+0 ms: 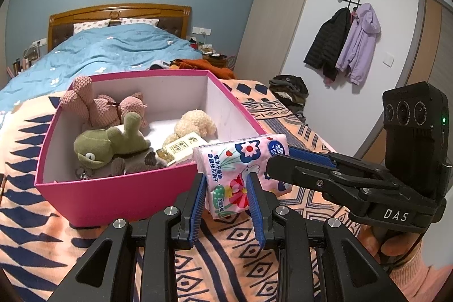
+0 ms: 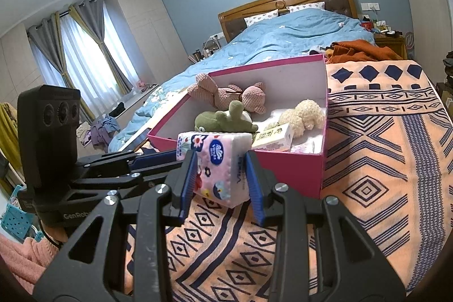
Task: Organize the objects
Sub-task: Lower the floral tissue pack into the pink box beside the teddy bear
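Note:
A pink floral tissue pack (image 1: 240,157) hangs just above the patterned blanket, at the near right corner of a pink box (image 1: 113,188). My left gripper (image 1: 225,180) is shut on its lower end. My right gripper (image 1: 279,163) reaches in from the right and pinches the pack's other end. In the right wrist view the tissue pack (image 2: 215,157) sits between the right gripper's (image 2: 219,160) blue pads, and the left gripper (image 2: 170,157) comes in from the left. The pink box (image 2: 291,171) holds a green plush (image 1: 110,143), a pink plush (image 1: 104,106), a cream plush (image 1: 195,123) and a small carton (image 1: 181,149).
The box stands on an orange and navy blanket (image 2: 382,160) at the foot of a bed with a blue duvet (image 1: 113,50). An orange-brown garment (image 2: 359,50) lies behind the box. Jackets (image 1: 345,41) hang on the right wall. Clothes lie on the floor (image 2: 102,129) by the window.

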Motion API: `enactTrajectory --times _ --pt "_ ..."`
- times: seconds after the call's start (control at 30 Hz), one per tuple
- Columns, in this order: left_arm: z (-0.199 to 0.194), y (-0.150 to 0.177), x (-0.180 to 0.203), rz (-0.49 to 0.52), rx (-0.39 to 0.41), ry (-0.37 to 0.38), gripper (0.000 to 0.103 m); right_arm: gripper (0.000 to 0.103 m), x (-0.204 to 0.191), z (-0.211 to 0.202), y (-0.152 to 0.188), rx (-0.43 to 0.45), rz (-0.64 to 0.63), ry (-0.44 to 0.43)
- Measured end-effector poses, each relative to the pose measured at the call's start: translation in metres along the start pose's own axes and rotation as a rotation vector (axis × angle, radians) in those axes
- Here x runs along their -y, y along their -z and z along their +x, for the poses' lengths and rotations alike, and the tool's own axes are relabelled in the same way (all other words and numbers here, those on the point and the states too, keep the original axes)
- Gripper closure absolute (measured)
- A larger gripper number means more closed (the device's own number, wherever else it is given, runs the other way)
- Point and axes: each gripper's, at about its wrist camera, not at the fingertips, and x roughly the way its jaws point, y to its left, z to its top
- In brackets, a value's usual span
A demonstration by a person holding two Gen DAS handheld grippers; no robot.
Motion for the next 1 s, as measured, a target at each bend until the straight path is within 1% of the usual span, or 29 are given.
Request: enactTrajectory --times 1.0 --pt "0.0019 -0.0098 0.0019 0.011 0.014 -0.004 0.074 0.065 0.0024 -0.0008 -0.0103 0.013 -0.012 0.011"
